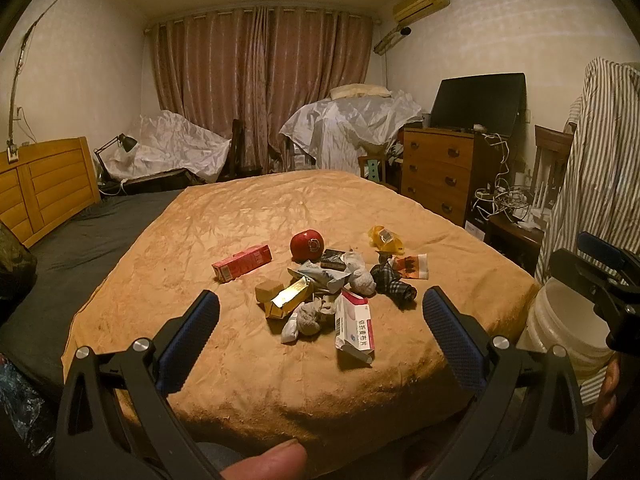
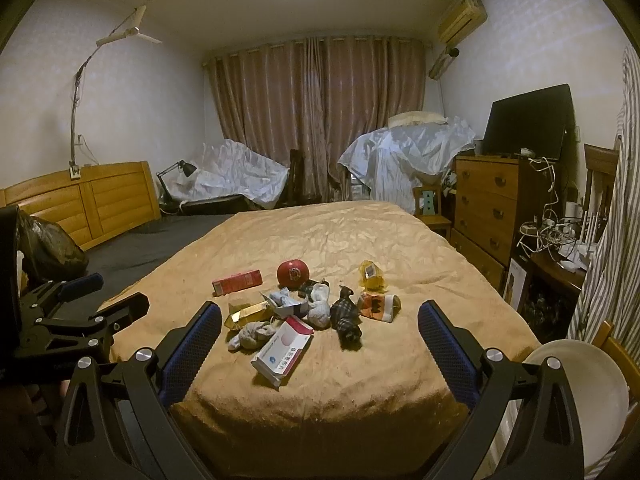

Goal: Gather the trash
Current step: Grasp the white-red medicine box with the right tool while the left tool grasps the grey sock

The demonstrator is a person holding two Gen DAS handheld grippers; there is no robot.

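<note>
Trash heaped on the bed, both grippers poised empty.

Ahead of the left gripper (image 1: 320, 320) and right gripper (image 2: 320, 328), both spread wide and touching nothing, lies the trash pile (image 1: 332, 292): light, crushable cartons and soft wads, probably best pinched across the medicine box (image 2: 282, 352) nearest.

Chinese characters, too small to read, on medicine box (image 1: 354, 330)
</note>
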